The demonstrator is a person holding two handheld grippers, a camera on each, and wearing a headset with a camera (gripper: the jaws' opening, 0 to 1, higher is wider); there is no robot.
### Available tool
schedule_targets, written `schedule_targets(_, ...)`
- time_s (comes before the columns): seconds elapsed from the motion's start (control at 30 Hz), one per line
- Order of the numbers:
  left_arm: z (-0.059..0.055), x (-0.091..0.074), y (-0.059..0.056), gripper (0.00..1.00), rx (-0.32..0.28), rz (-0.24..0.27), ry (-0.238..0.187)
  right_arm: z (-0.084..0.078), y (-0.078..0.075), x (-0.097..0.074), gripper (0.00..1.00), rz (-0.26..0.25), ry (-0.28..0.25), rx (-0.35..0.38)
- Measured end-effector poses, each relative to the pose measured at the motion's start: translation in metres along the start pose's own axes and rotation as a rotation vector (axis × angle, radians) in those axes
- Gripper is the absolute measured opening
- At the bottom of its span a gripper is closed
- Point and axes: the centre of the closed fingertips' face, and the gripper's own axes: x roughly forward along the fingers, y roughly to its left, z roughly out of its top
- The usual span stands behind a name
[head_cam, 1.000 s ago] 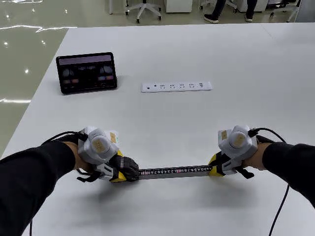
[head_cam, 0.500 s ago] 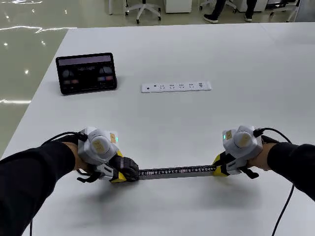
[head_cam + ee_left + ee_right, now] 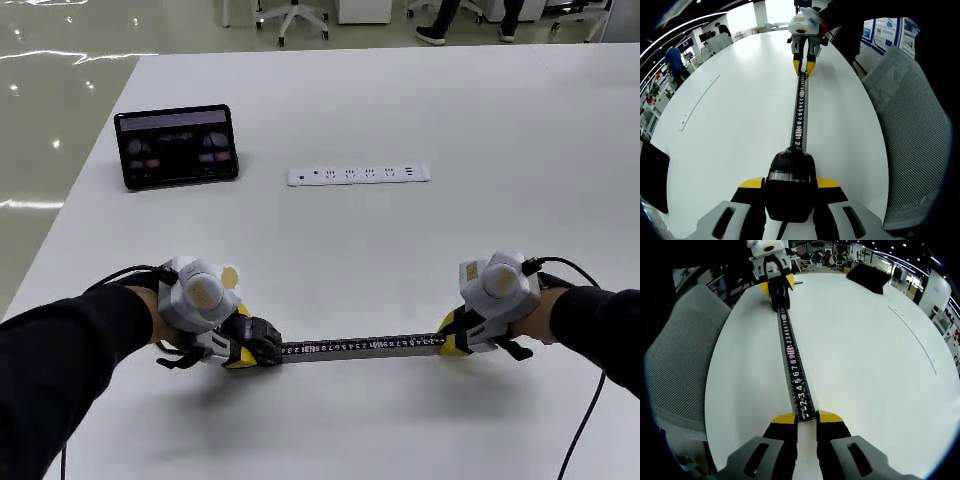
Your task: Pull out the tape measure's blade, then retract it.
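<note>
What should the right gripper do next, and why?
Probably ease the right gripper back toward the case, without releasing the blade tip. The blade runs straight between the grippers, and the left gripper clamps the case, so the pull looks done; a guided return should keep the blade from snapping back.

Black tape measure (image 3: 790, 185), grey black-numbered blade (image 3: 792, 367), white table (image 3: 400, 240)

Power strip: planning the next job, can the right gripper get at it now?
Probably not yet: the right gripper is shut on the blade, though nothing stands between it and the power strip.
</note>
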Motion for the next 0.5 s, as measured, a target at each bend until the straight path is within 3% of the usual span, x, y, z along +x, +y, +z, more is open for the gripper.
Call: schedule_targets(0.5, 0.0008, 0.0008, 0.0002, 0.33, -0.004, 0.002, -0.003, -0.0019, -0.0010, -0.0007, 0.09, 0.001, 0.001, 0.003)
